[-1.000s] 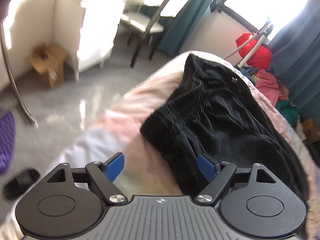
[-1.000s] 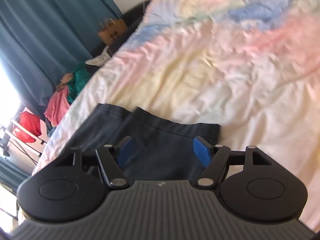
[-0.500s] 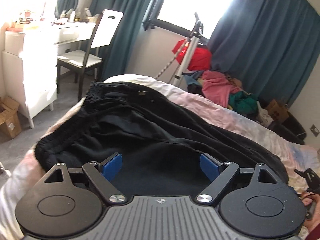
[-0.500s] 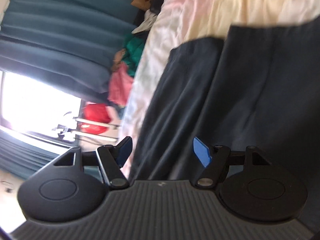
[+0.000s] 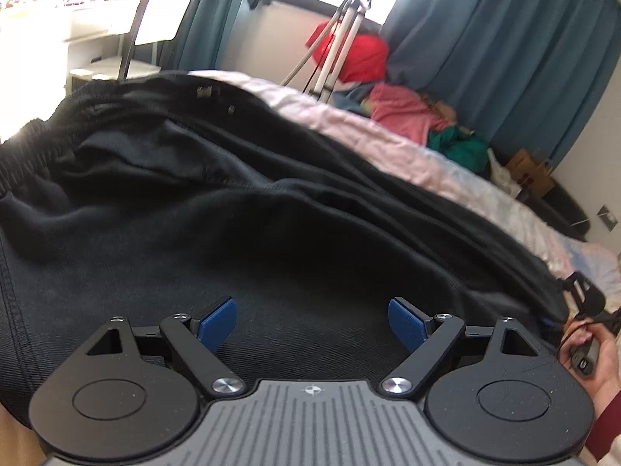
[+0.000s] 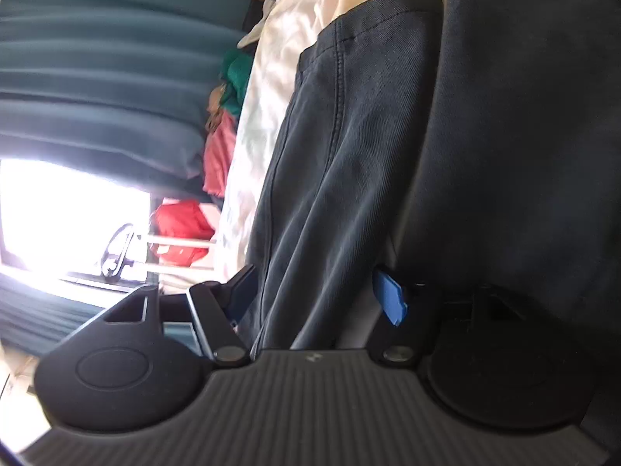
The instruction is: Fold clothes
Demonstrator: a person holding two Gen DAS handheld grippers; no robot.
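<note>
Left hand-held gripper [image 5: 312, 320]: spread wide, gripping nothing, low over the black trousers [image 5: 233, 213]. Trousers spread lengthwise along the bed [image 5: 388, 147], elastic waistband [image 5: 23, 155] at far left. Beyond the bed, a white chair [image 5: 167, 11], a tripod [image 5: 333, 39], a heap of red and green clothes [image 5: 407, 112], teal curtains [image 5: 504, 50]. At far right, a hand [image 5: 597, 361] in a dark red sleeve. Right hand-held gripper [image 6: 322, 297]: rolled sideways, parted, with one hemmed trouser leg [image 6: 330, 163] running between the blue pads [image 6: 390, 297], not pinched.
</note>
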